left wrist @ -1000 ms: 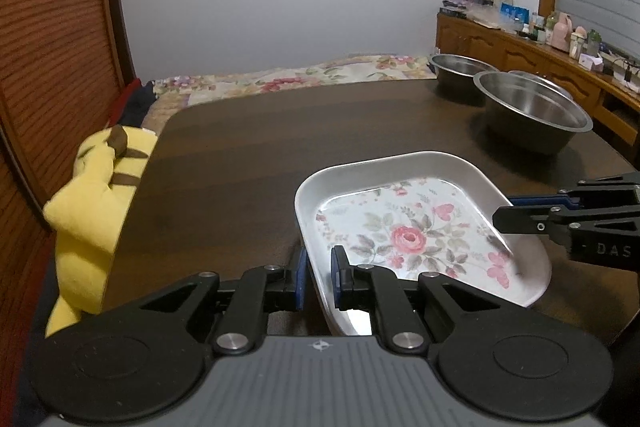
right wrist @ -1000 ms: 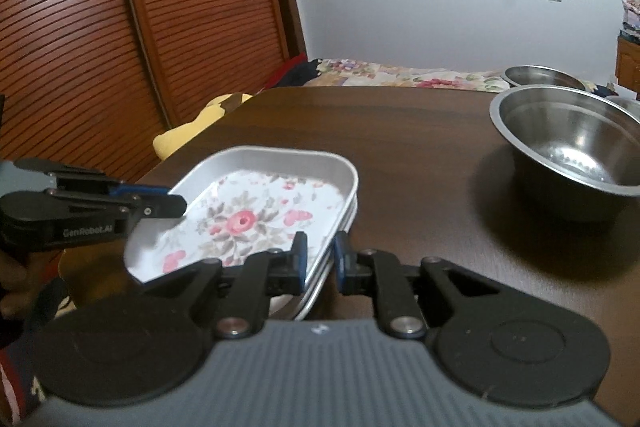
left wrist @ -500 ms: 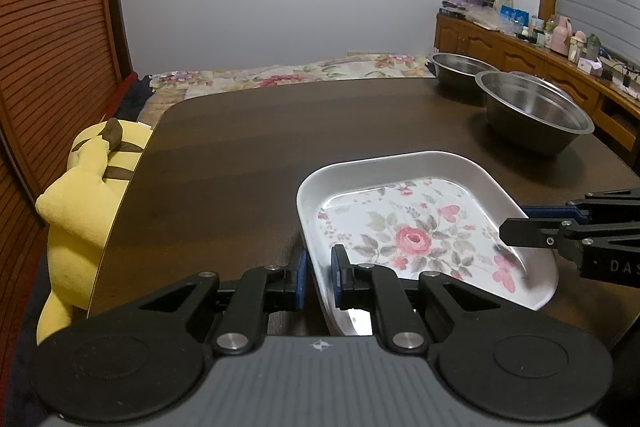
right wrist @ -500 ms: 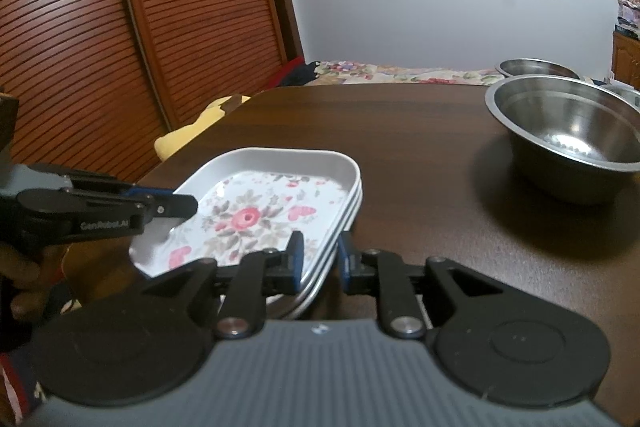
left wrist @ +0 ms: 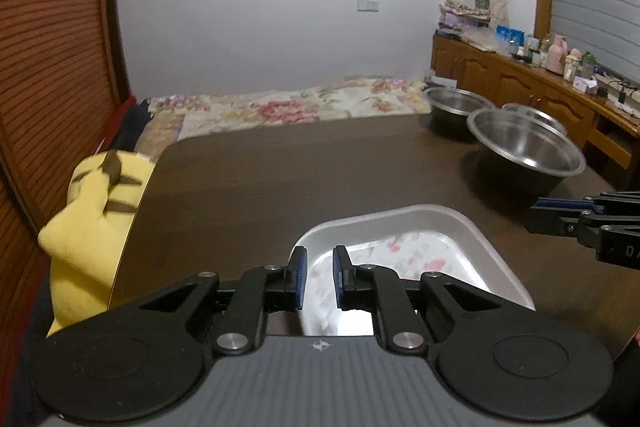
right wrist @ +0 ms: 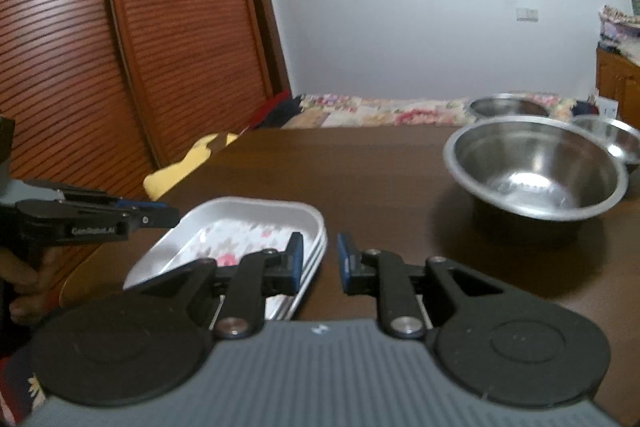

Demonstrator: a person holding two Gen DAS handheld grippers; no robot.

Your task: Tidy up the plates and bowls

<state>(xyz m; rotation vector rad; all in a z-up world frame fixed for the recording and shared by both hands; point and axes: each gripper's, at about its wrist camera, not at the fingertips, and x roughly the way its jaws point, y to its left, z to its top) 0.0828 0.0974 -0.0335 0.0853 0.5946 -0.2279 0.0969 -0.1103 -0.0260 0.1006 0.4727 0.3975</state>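
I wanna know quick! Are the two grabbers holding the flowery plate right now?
Left gripper: open, holding nothing, just above the flowery plate.
Right gripper: open, holding nothing, beside the plate's edge.

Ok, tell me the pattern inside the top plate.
Pink roses on white, inside the top plate; right wrist view shows it best.

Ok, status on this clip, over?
Left gripper open, right gripper open, both off floral plate stack. Stack on table. Steel bowls unstacked, clear of grippers.
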